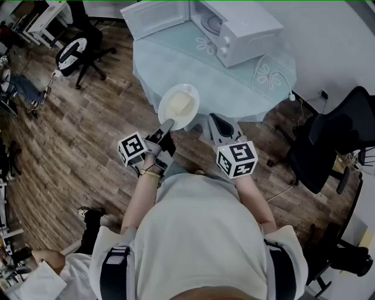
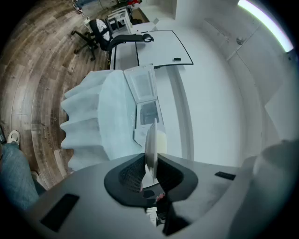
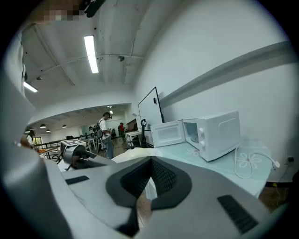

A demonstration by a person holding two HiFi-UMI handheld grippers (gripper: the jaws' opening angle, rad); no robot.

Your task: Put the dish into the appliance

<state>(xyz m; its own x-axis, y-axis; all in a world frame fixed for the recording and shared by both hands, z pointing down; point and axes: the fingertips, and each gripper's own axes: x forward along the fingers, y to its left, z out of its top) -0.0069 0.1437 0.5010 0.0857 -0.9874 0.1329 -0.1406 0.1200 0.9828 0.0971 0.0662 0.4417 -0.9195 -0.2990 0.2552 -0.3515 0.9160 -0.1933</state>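
Observation:
A white dish [image 1: 179, 105] with a pale yellow block on it hangs over the near edge of the round table [image 1: 234, 88]. My left gripper [image 1: 166, 126] is shut on its near rim. In the left gripper view the dish [image 2: 150, 140] shows edge-on between the pads of the left gripper [image 2: 150, 162]. A white microwave [image 1: 246, 28] stands at the table's far side with its door [image 1: 157, 17] swung open to the left; it also shows in the right gripper view [image 3: 217, 133]. My right gripper [image 1: 218, 125] hovers just right of the dish, shut and empty [image 3: 150, 163].
A light blue cloth covers the table, and the microwave's white cable [image 1: 275, 79] loops over it at the right. Black office chairs stand at the far left [image 1: 82, 53] and at the right [image 1: 328, 146]. Another person [image 1: 53, 275] crouches at the lower left on the wooden floor.

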